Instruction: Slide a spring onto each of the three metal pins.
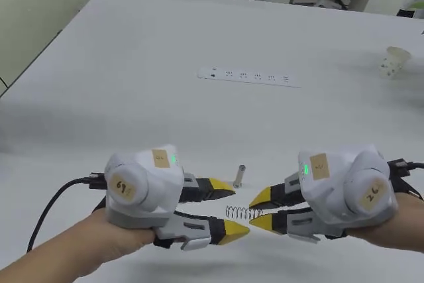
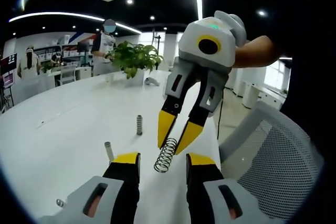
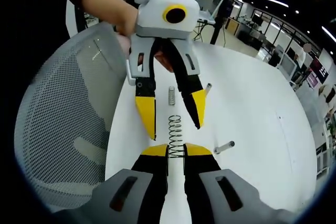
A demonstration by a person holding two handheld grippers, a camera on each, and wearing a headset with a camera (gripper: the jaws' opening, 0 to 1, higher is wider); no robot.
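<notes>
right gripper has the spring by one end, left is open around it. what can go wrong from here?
1. The right gripper pinches the spring only at its end coils, so the spring could flex sideways or pop out.
2. The left gripper has its jaws open on either side of the free end. Closing hard might crush the coils or knock the spring loose.
</notes>
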